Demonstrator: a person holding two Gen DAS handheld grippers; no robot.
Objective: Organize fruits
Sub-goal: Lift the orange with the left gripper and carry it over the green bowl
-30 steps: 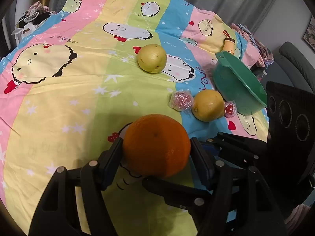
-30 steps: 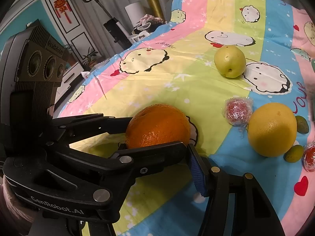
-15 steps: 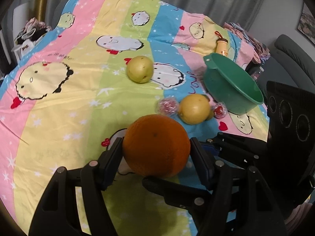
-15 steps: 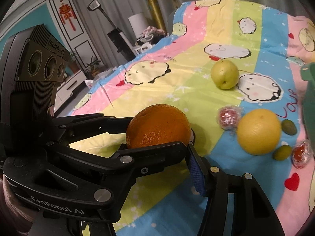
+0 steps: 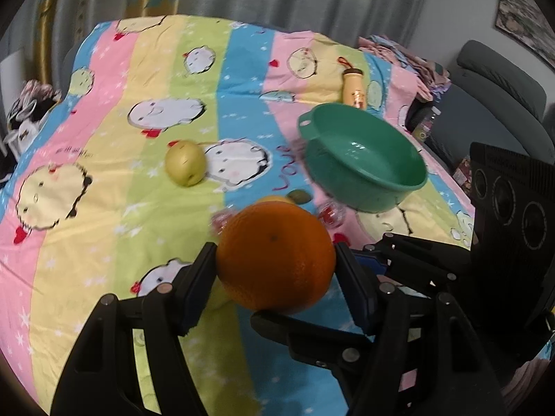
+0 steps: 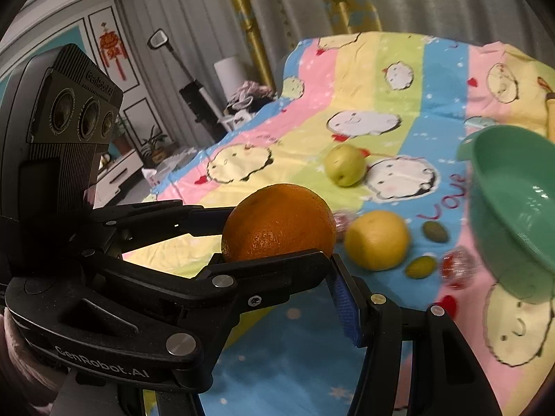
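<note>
A large orange [image 5: 274, 256] hangs above the striped cartoon cloth, and my left gripper [image 5: 274, 256] is shut on its two sides. In the right wrist view the same orange [image 6: 277, 222] sits between the left gripper's fingers [image 6: 263, 270]. My right gripper [image 6: 277, 274] stands open close beside it. Its blue pad faces bare cloth, and one of its fingers [image 5: 312, 329] reaches under the orange. A green bowl [image 5: 347, 187] stands empty ahead on the right, also in the right wrist view [image 6: 513, 208]. A yellow-green pear [image 5: 185, 168] lies to the left.
A yellow citrus [image 6: 376, 241], two small green fruits [image 6: 435, 231] and red wrapped pieces [image 6: 458, 267] lie between the orange and the bowl. A small bottle [image 5: 353, 88] lies behind the bowl. A grey sofa [image 5: 503, 83] stands at the right.
Both grippers have risen together with the orange and moved towards the green bowl. The fruits on the cloth look smaller and lower, and the bowl fills more of both views.
</note>
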